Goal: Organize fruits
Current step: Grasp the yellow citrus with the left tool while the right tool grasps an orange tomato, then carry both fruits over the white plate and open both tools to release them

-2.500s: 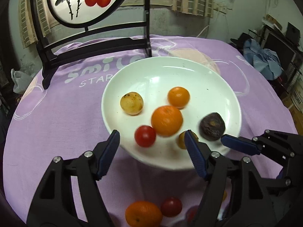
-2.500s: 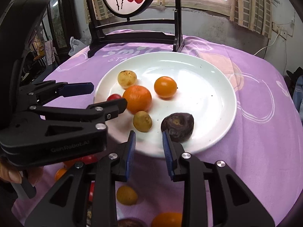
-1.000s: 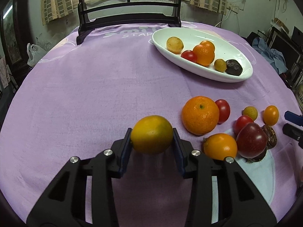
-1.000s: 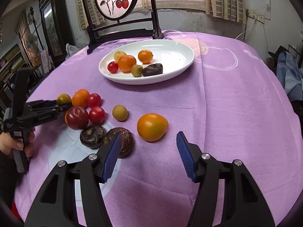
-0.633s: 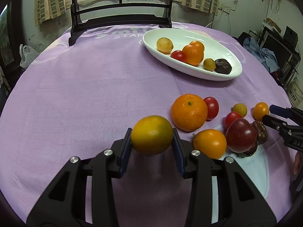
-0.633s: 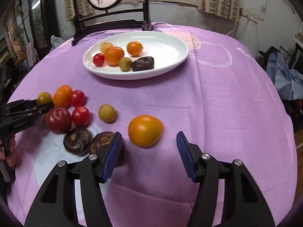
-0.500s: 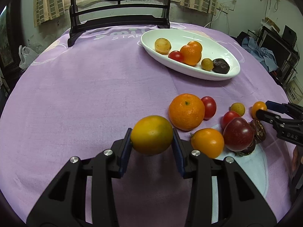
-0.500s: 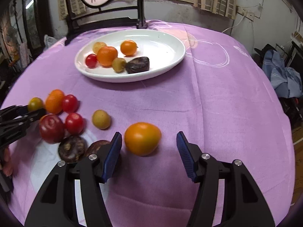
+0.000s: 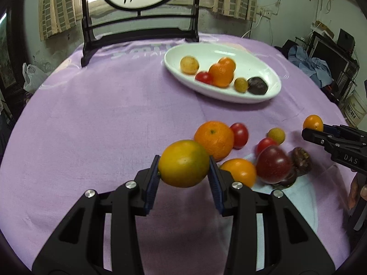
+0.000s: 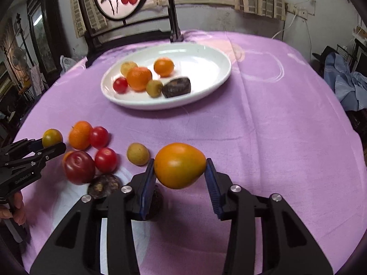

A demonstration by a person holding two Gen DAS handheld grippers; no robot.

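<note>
My left gripper (image 9: 183,174) is shut on a yellow-green orange (image 9: 184,163) and holds it above the purple cloth. My right gripper (image 10: 180,175) has closed around an orange persimmon (image 10: 179,165); it also shows at the right edge of the left wrist view (image 9: 314,129). A white plate (image 10: 206,87) at the back holds several fruits, among them an orange (image 10: 138,78) and a dark passion fruit (image 10: 176,87). Loose fruits lie between the grippers: an orange (image 9: 214,139), cherry tomatoes (image 9: 239,135), a plum (image 9: 273,167), a longan (image 10: 138,154).
A round table with a purple cloth (image 9: 103,114) carries everything. A black chair with a round painted back (image 9: 140,34) stands behind the plate. Clutter and blue cloth (image 10: 346,87) lie off the table's right side. A light patch (image 10: 75,197) lies under the loose fruits.
My right gripper has moved forward and closed its jaws onto the orange persimmon. My left gripper still holds the yellow-green orange and has risen a little toward the plate.
</note>
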